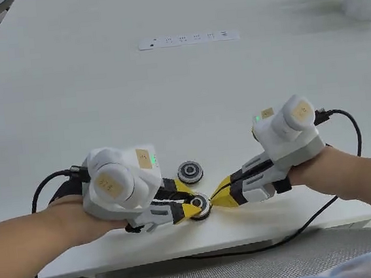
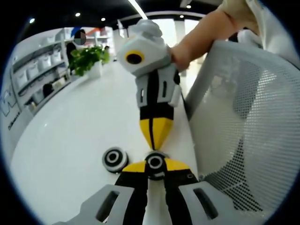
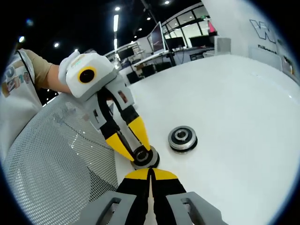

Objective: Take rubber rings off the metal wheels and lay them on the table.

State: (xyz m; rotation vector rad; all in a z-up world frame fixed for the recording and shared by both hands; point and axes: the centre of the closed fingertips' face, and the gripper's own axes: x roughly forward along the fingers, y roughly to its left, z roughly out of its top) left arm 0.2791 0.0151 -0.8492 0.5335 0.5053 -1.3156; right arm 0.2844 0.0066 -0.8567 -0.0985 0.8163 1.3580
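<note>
Seen from overhead, forward and down across the white table. Seen low and close along the jaws of the left gripper and right gripper, facing each other. Shared by all three: near wheel, far wheel.

My two tools wear one livery. The left gripper and the right gripper both have white and pale-grey shells, black mid-sections and yellow wedge-shaped jaws. A small green light glows on top of each shell, beside a tan square sticker. A black cable leaves the rear of each. Behind the left gripper, the right gripper view shows a tan short sleeve – forearms bare below it.
</note>
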